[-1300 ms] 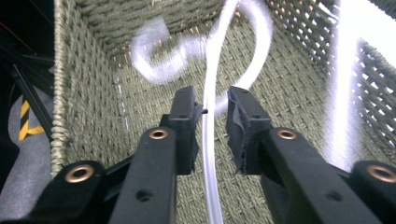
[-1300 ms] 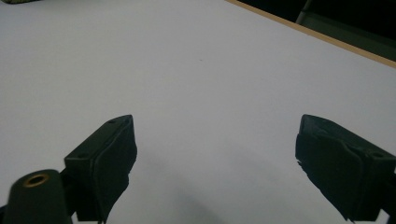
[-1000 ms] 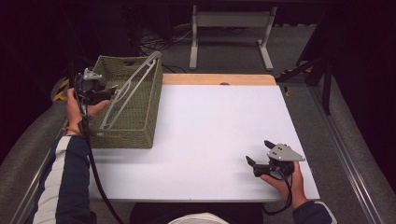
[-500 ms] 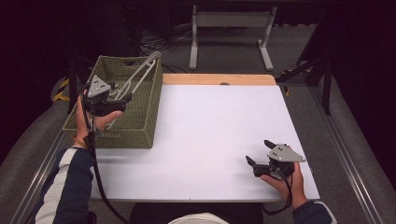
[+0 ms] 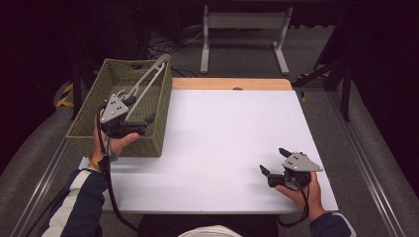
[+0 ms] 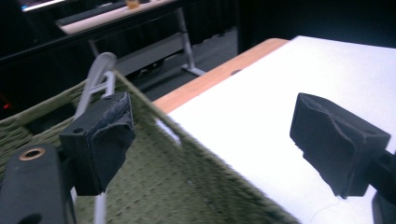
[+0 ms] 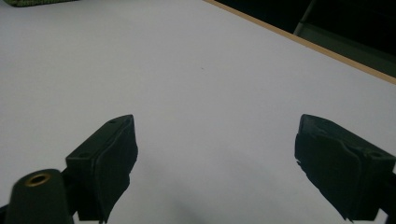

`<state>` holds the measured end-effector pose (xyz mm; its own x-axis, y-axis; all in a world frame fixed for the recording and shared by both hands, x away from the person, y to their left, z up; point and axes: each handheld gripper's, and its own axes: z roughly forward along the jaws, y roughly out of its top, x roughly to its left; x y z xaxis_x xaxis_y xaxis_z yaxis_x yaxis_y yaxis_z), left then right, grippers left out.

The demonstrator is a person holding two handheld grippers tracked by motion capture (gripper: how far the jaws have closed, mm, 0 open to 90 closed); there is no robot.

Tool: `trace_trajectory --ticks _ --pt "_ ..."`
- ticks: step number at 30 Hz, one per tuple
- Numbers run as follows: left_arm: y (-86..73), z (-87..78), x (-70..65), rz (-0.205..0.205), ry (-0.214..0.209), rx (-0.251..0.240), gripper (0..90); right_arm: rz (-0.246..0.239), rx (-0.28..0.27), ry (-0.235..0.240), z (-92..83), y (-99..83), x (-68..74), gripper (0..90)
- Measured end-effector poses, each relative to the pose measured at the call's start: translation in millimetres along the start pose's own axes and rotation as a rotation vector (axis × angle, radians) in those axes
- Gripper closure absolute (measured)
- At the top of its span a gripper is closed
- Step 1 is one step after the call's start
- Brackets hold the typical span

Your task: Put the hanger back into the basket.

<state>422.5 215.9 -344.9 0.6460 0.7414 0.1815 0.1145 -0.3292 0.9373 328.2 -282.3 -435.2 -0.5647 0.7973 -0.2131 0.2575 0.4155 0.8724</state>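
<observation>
A green woven basket (image 5: 94, 106) stands on the left part of the white table (image 5: 227, 133). A grey metal frame (image 5: 148, 81) leans inside it, its top resting on the basket's far right corner. My left gripper (image 5: 147, 124) hovers open over the basket's near right part with nothing between its jaws. In the left gripper view the open gripper (image 6: 210, 144) looks across the basket's weave (image 6: 177, 186) at the grey frame (image 6: 95, 79). My right gripper (image 5: 272, 160) rests open near the table's front right. The right gripper view shows that gripper (image 7: 215, 163) open over bare table.
A wooden strip (image 5: 232, 84) edges the table's far side. Beyond it stands a grey metal stand (image 5: 242, 29) on the dark floor, with cables near it. A corner of the basket (image 7: 32, 2) shows at the top left of the right gripper view.
My left gripper has moved from the basket's far left rim rightward and nearer, over the basket's near right part. The right gripper has stayed put.
</observation>
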Motion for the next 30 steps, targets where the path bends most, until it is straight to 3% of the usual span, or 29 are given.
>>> trace_trajectory --ticks 8,12,19,25,29,30 --pt "-2.4 -10.7 -25.9 0.041 -0.058 -0.047 13.4 -0.007 -0.005 0.002 -0.1 0.2 0.6 13.9" --pt "-5.4 -13.6 -33.2 0.041 -0.082 -0.073 13.1 -0.013 -0.01 0.008 -0.6 0.9 1.8 13.9" --pt "-11.5 -16.0 -49.0 0.067 -0.112 -0.077 11.9 -0.017 -0.019 0.005 -1.4 1.3 2.7 13.9" --pt "-15.6 -21.0 -66.0 0.126 -0.133 -0.08 12.7 -0.016 -0.028 0.001 -2.3 1.9 2.4 13.9" --pt "-21.1 -23.1 -72.6 0.137 -0.154 -0.078 12.1 -0.026 -0.03 0.004 -2.1 3.1 4.9 13.9" --pt "-23.6 -22.9 -74.8 0.124 -0.158 -0.078 11.9 -0.028 -0.032 0.003 -2.0 3.3 5.3 13.9"
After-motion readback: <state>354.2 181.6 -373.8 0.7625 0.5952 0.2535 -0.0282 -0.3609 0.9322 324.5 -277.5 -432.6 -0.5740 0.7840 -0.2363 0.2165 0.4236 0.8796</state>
